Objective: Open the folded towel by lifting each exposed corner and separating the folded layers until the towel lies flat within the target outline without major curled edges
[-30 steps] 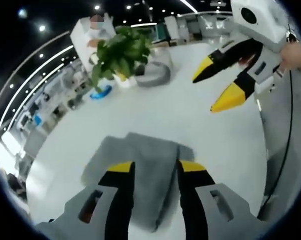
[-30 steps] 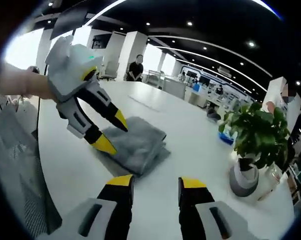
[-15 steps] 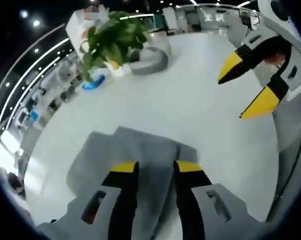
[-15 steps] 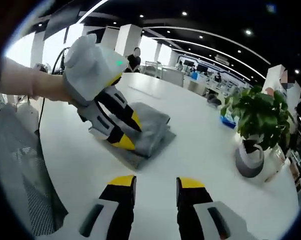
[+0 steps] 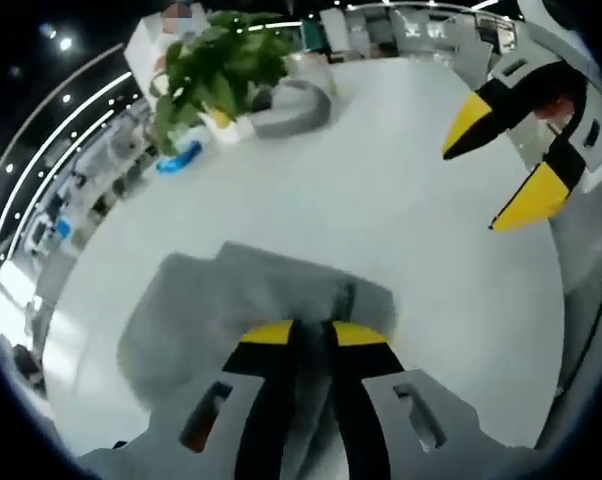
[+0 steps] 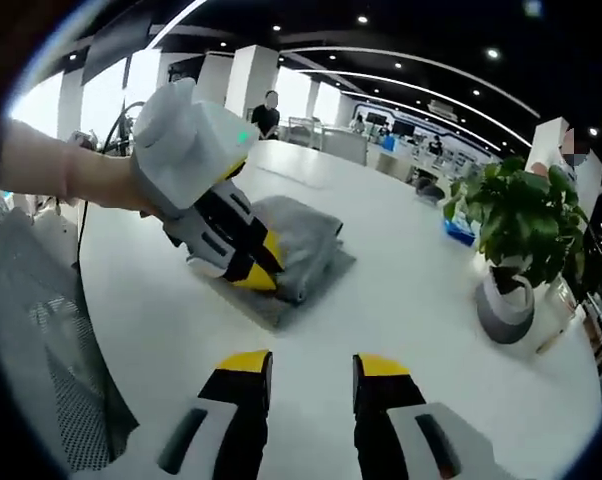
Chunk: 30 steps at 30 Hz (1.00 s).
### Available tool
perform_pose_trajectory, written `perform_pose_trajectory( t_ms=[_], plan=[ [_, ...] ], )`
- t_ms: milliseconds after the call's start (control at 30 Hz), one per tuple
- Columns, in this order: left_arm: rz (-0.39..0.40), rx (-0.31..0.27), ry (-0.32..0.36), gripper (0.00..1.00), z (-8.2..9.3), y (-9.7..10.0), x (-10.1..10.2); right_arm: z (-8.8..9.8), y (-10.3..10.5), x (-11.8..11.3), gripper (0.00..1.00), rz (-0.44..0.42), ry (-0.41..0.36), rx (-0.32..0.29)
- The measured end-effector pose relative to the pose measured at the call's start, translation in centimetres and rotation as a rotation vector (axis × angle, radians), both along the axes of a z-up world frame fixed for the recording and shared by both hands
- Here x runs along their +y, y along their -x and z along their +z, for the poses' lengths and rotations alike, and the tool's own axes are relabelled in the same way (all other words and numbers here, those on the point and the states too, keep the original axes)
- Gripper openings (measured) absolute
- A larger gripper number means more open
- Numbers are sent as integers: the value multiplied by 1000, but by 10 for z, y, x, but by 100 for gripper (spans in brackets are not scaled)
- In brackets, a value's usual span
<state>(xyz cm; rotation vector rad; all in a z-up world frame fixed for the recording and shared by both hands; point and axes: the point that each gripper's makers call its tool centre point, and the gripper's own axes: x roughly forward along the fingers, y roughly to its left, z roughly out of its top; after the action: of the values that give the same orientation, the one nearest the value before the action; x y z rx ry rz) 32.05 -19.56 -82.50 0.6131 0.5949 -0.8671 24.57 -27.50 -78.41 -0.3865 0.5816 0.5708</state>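
I am looking across a broad white table in a large open-plan office. A leafy green plant stands in a grey pot near the table's far side; in the left gripper view the same plant sits beside a small blue object. White square pillars rise to a dark ceiling dotted with round spotlights and crossed by long curved light strips. Bright daylight comes through windows at the left of the right gripper view. Rows of desks and screens fill the distance, and a person in dark clothes stands by a pillar. A grey mesh chair back borders the table's near edge.
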Motion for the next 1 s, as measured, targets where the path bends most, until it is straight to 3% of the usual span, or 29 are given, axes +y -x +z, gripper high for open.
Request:
perform_pose_trajectory(
  t_ms=[167, 233, 367, 567, 800, 900, 1000],
  plan=[
    [24, 37, 61, 8, 3, -2, 2, -3, 2, 3, 30, 18, 12, 7],
    [80, 96, 137, 7, 7, -2, 3, -4, 2, 4, 30, 20, 11, 12],
    [103, 123, 182, 6, 11, -3, 6, -5, 1, 2, 30, 13, 1, 16],
    [92, 95, 207, 5, 25, -2, 4, -6, 2, 3, 30, 17, 3, 21],
    [114, 58, 281, 5, 51, -4, 13, -7, 2, 5, 30, 22, -9, 28],
    [141, 44, 333, 5, 66, -7, 20, -4, -5, 11, 27, 23, -64, 30],
    [157, 36, 360, 5, 74, -9, 26, -5, -12, 18, 25, 55, -53, 31]
  ],
)
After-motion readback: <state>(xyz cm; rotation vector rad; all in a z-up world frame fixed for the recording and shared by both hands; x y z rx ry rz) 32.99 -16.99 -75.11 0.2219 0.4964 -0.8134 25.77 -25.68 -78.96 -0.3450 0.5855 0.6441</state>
